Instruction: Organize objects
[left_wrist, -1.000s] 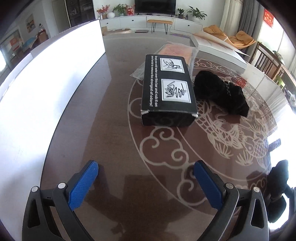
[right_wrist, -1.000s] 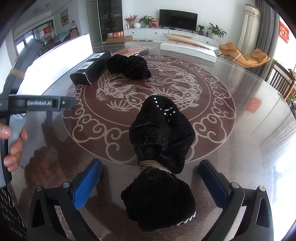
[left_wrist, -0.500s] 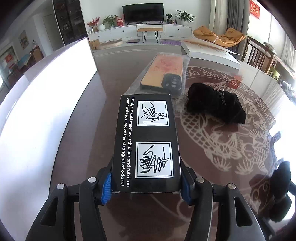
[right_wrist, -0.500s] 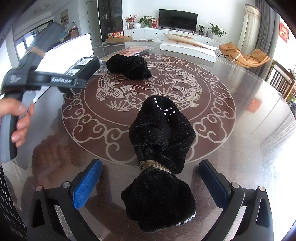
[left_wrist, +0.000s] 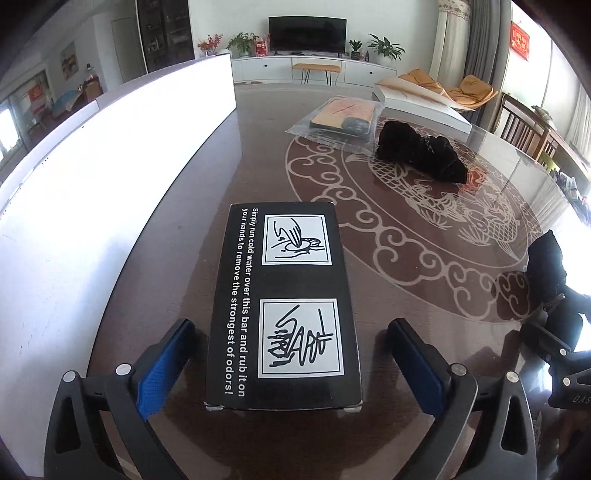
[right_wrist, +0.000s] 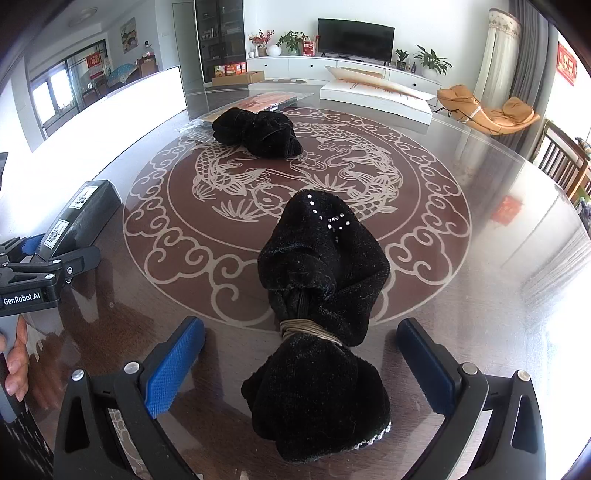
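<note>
Glossy brown desk (left_wrist: 192, 258) with carp medallion: black printed cardboard box (left_wrist: 282, 306) lying between opening left tongs (left_wrist: 291, 365), untouched; right tongs (right_wrist: 301, 360) gaping around black velvet bow (right_wrist: 317, 328); slippery glass risks skidding.

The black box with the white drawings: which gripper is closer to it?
Left. The left gripper straddles the black box, jaws opening, pads clear of its sides. The right gripper is off to the side, around a black cloth bundle.

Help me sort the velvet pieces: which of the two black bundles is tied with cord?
The near black bundle between the right gripper's open fingers: tan cord cinches its middle. The far black bundle, beside the plastic-wrapped packet, shows none.
</note>
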